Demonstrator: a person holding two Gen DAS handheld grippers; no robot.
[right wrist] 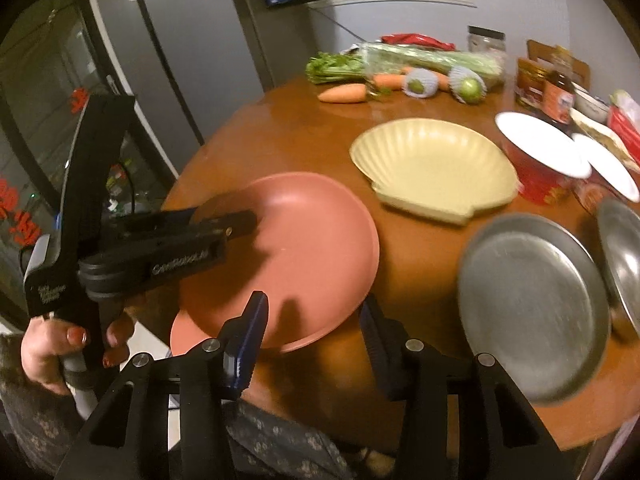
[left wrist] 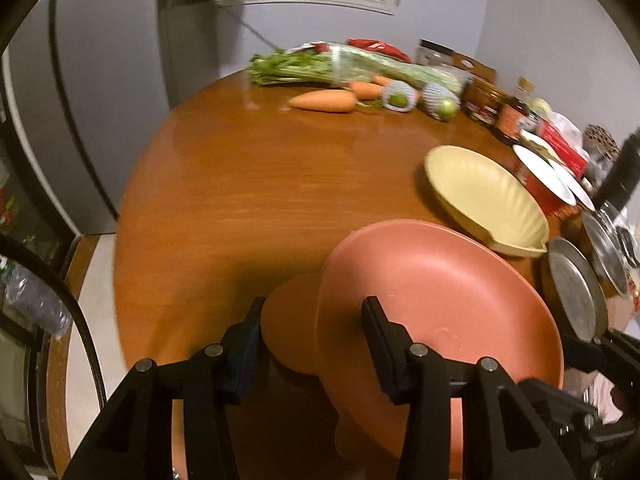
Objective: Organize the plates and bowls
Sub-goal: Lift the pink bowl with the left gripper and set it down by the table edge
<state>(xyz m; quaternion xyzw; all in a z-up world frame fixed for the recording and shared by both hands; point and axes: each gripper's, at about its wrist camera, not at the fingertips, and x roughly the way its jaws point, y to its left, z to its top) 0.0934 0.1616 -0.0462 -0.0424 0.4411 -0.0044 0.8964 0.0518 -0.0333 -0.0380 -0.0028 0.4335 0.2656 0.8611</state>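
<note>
A pink plate [left wrist: 440,300] lies at the near edge of the round wooden table [left wrist: 240,184]. My left gripper [left wrist: 312,344] straddles its rim, one finger above the plate and one below, jaws still apart. From the right wrist view the same plate [right wrist: 312,240] shows with the left gripper [right wrist: 240,220] over its left rim. My right gripper [right wrist: 312,340] is open and empty, just in front of the pink plate. A cream shell-shaped dish [right wrist: 432,168] sits beyond, and a metal plate [right wrist: 532,300] lies to the right.
A second metal plate [right wrist: 624,248] lies at the far right. Red bowls with white insides [right wrist: 540,160] stand behind it. Carrots [right wrist: 344,92], celery [right wrist: 420,60], wrapped green fruits [right wrist: 468,86] and jars [right wrist: 556,96] crowd the table's far side. A fridge [right wrist: 168,80] stands at the left.
</note>
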